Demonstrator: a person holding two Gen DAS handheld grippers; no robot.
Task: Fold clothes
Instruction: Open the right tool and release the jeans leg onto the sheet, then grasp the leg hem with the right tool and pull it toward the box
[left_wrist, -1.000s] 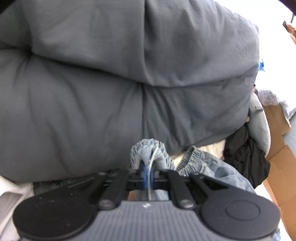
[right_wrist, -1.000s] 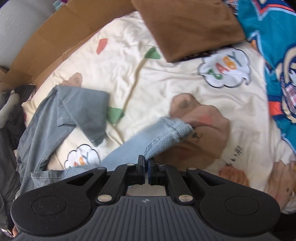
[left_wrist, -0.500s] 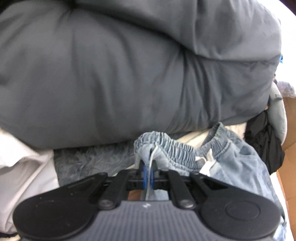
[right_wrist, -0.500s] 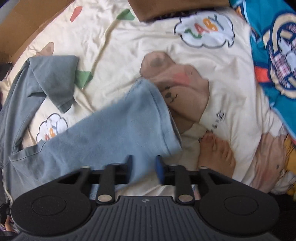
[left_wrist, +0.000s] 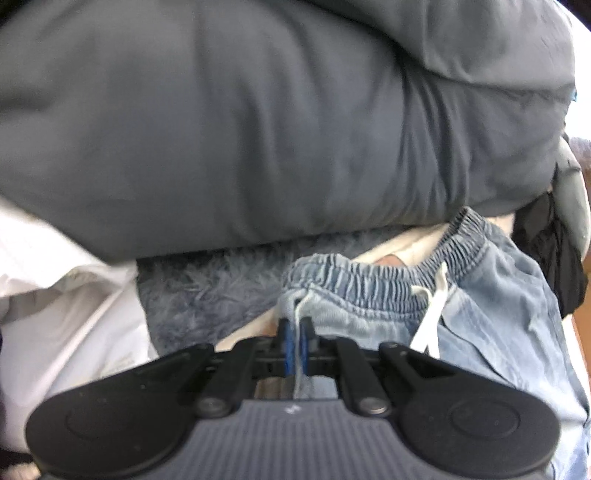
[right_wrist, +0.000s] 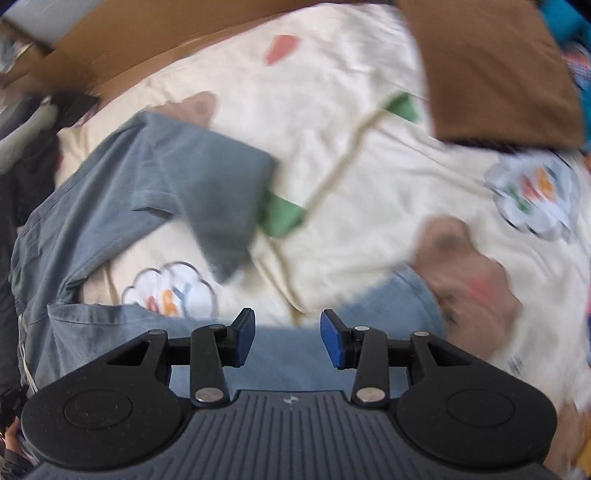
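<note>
Light blue jeans (left_wrist: 491, 295) with an elastic waistband (left_wrist: 369, 284) and a white drawstring lie on the bed. My left gripper (left_wrist: 294, 332) is shut on a pinch of the waistband at its left end. In the right wrist view one jeans leg (right_wrist: 388, 306) lies flat on the cream printed sheet (right_wrist: 332, 110), and the other leg (right_wrist: 207, 192) is doubled over at the upper left. My right gripper (right_wrist: 287, 325) hovers over the flat leg; its jaws are opening, with nothing pressed between the blue pads (right_wrist: 242, 339).
A bulky grey duvet (left_wrist: 258, 129) fills the space beyond the waistband, with a furry blue-grey blanket (left_wrist: 207, 291) and white bedding (left_wrist: 55, 314) under it. Black clothing (left_wrist: 546, 251) lies to the right. A folded brown cloth (right_wrist: 491, 70) and cardboard (right_wrist: 129, 48) edge the sheet.
My right gripper let go of the jeans leg hem, opened, and swept across the sheet; the leg now lies flat. The left gripper kept its grip while the waistband spread out to the right.
</note>
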